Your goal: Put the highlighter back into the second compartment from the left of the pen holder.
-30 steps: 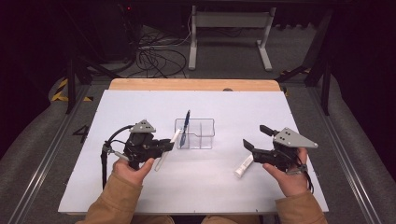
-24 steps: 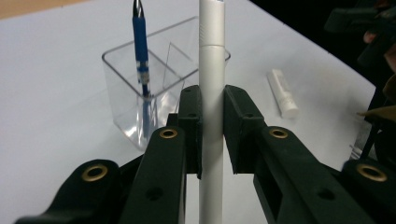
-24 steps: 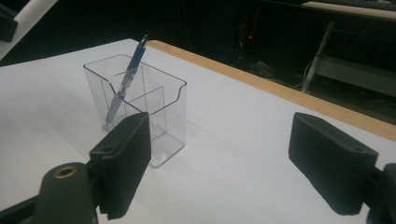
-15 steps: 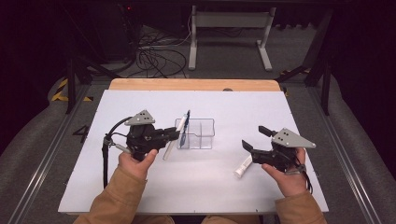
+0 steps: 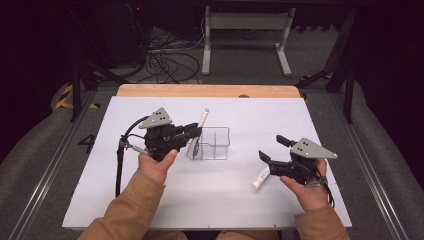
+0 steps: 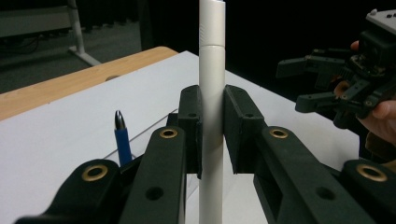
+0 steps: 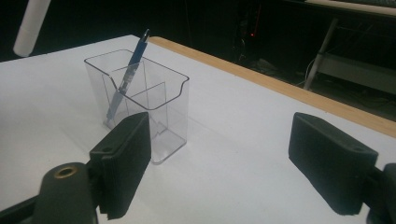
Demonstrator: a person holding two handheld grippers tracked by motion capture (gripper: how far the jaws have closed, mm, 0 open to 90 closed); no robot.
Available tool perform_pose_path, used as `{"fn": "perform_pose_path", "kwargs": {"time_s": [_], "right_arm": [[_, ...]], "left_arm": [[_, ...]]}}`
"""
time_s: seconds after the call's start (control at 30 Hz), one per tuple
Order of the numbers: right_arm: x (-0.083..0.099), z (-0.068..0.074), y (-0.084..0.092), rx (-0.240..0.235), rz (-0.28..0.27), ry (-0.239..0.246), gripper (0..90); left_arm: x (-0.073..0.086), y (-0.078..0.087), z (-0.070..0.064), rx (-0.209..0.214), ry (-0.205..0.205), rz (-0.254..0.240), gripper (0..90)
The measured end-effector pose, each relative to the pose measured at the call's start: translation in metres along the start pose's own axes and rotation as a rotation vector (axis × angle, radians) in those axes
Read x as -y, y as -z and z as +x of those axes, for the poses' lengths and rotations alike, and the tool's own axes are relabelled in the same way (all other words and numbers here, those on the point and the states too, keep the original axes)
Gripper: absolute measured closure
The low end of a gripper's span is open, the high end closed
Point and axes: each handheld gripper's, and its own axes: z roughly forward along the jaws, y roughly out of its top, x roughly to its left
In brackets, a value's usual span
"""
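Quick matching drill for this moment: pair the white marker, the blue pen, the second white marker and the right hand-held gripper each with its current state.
Things:
1. white marker
2. blue pen
3. second white marker
4. right hand-held gripper

States:
A. lying on the white table
B. clamped upright in the left hand-held gripper
C. jaws open, holding nothing
D. leaning inside the clear organizer

Pairs: 1-B, 2-D, 3-A, 4-C

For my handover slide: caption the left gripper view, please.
Left tool shut on an upright white plastic marker, a blue pen standing beside it.
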Motion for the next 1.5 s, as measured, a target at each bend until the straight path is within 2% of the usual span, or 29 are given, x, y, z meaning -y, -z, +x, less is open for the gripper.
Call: {"fn": "perform_pose_path", "kwargs": {"time_s": [0.1, 0.33, 0.5, 0.77, 1.0, 1.4, 1.5], "right_arm": [[0.000, 0.000, 0.000, -0.001, 0.000, 0.002, 21.5], [0.001, -0.001, 0.000, 0.002, 0.003, 0.001, 21.5], [0.001, -0.001, 0.000, 0.004, 0.002, 0.001, 21.5], [0.001, -0.002, 0.000, 0.003, 0.003, -0.002, 21.5], [0.002, -0.002, -0.001, 0.002, 0.007, -0.003, 21.5], [0.003, -0.002, -0.001, -0.001, 0.010, -0.005, 21.5], [0.003, -0.003, -0.002, -0.001, 0.012, -0.005, 21.5]], "left_arm": [[0.000, -0.005, 0.004, 0.022, 0.021, -0.024, 78.3], [0.001, -0.018, 0.011, 0.051, 0.023, -0.082, 78.3], [-0.001, -0.029, 0.014, 0.063, 0.027, -0.089, 78.3], [-0.002, -0.047, 0.016, 0.049, -0.026, -0.097, 78.2], [0.002, -0.061, 0.025, 0.054, 0.010, -0.104, 78.2], [0.006, -0.073, 0.032, 0.025, -0.006, -0.107, 78.2], [0.008, -0.076, 0.035, 0.018, 0.006, -0.103, 78.2]]}}
